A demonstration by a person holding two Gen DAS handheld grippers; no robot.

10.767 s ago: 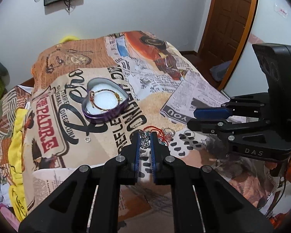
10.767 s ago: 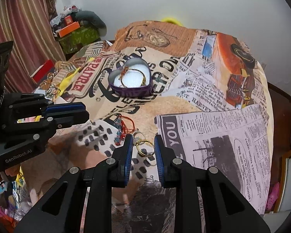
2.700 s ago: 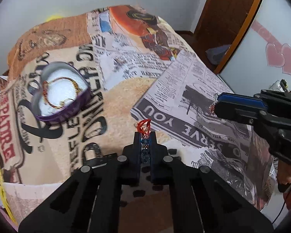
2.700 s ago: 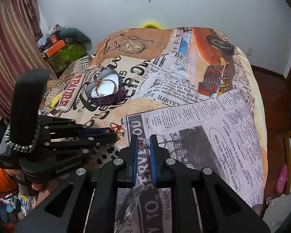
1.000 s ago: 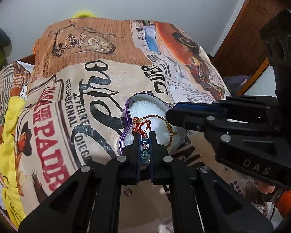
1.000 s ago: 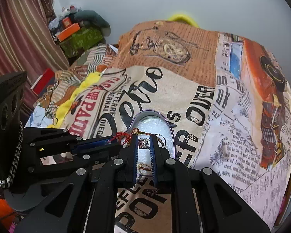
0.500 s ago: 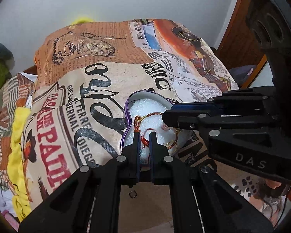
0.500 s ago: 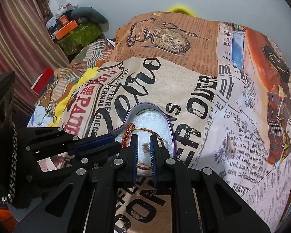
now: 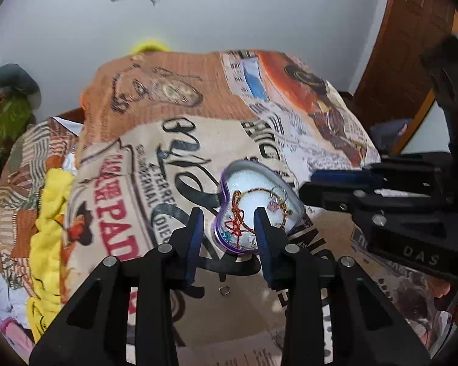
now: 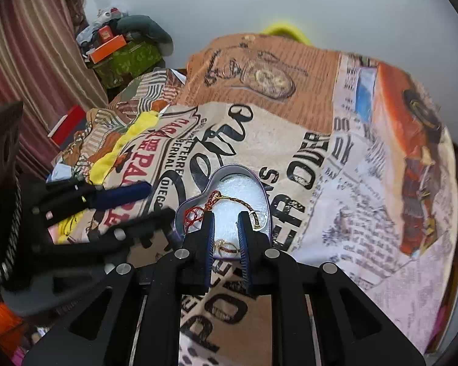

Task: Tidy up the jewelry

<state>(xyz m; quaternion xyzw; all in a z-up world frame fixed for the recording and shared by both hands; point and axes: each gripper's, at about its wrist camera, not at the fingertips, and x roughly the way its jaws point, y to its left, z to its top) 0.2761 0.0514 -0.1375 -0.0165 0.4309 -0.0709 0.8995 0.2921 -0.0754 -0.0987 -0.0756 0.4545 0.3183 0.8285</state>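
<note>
Both grippers [image 9: 228,218] [image 10: 226,222] now parted; red bracelet [image 9: 236,224] tangled inside heart tin [image 9: 226,183]

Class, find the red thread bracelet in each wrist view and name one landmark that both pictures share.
Left wrist: red thread bracelet lies centre, between the open left gripper's fingers.
Right wrist: red thread bracelet lies left of centre, beside the right gripper.
Shared landmark: heart-shaped tin.

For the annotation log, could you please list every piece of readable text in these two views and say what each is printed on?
"DAS": on the body of the right tongs, seen from the left wrist view.
"OVER": large black letters on the printed bedspread, right of the heart-shaped tin.
"PAD...": red letters on the bedspread's label print, cut off by the left tongs.
Small newspaper print and the black script word: too blurred to read.
</note>
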